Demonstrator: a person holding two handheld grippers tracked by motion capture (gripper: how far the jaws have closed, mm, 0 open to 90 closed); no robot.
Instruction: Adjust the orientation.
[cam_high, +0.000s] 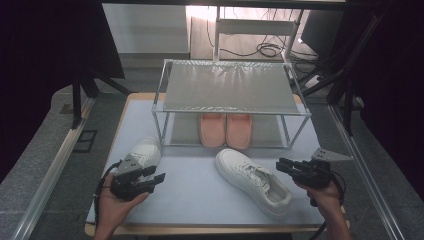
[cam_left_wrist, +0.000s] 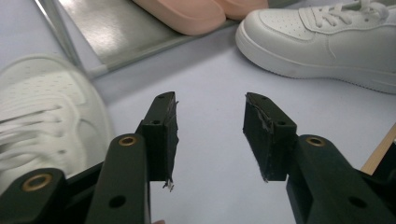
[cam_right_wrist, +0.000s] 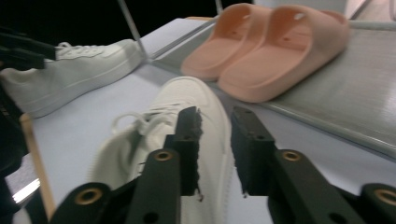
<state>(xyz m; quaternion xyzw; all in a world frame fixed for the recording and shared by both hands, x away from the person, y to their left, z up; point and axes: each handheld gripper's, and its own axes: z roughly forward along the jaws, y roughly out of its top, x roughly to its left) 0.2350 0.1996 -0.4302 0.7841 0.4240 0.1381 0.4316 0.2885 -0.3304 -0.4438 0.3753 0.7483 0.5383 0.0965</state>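
Your left gripper (cam_high: 159, 178) hangs low over the mat (cam_high: 200, 200), jaws spread wide with nothing but bare mat between them. The left sneaker (cam_high: 145, 151) lies just beside it, off its outer side and near the rack (cam_high: 232, 90) leg. Your right gripper (cam_high: 281, 165) has its jaws parted by a narrow gap, gripping nothing, tips hovering right over the side of the right sneaker (cam_high: 252, 181); touching or not, can't tell. Pink slippers (cam_high: 226, 129) sit on the rack's lower shelf.
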